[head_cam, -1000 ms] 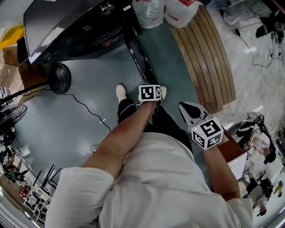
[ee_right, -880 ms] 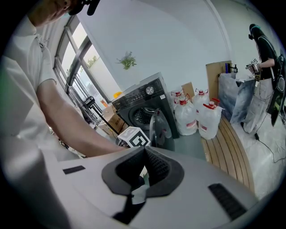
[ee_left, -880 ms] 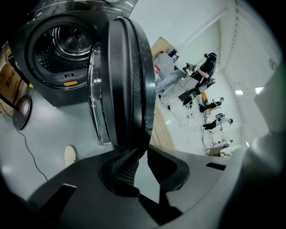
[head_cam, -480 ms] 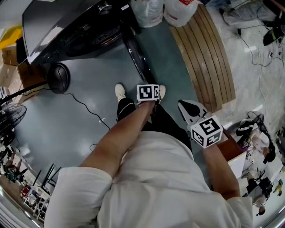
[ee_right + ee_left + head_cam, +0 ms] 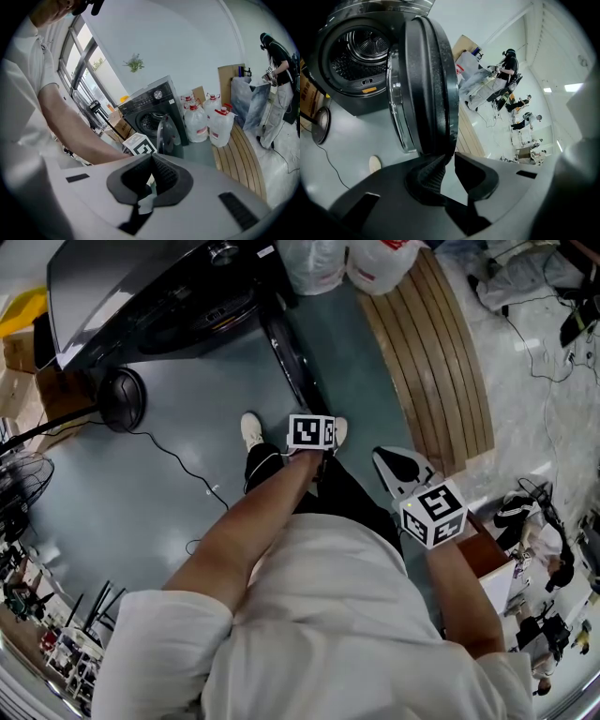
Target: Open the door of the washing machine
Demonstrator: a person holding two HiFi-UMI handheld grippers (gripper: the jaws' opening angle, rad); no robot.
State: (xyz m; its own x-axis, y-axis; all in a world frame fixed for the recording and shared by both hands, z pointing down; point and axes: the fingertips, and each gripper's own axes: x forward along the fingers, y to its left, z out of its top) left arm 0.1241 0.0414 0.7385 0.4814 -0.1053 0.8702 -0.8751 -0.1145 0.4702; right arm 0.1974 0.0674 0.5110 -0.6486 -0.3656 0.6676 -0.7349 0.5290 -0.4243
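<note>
Door [image 5: 426,84] of the washing machine [image 5: 356,51] stands swung well out from the drum opening, its thick dark rim edge-on to the left gripper [image 5: 449,161]. The lower end of that rim sits right at the tips of the jaws, over the ribbed left pad; whether it touches cannot be told. These jaws stand a little apart, with bare floor showing through the narrow gap between them.

From the head view the door reads as a dark strip running from the machine's front toward the person's feet, and the left marker cube hovers just past its free end. The right gripper [image 5: 151,157] is held back, near the person's right side and well apart from the door. Its jaws are pressed together at the tips with nothing between them, and they look toward the machine.

Water jugs [image 5: 211,124] stand just beside the machine, next to a curved slatted wooden platform [image 5: 441,352]. A round black fan base [image 5: 125,401] lies on the floor at the machine's other side, with a cable [image 5: 178,465] trailing from it. The person's own left forearm [image 5: 79,133] crosses the right gripper's view toward the door.
</note>
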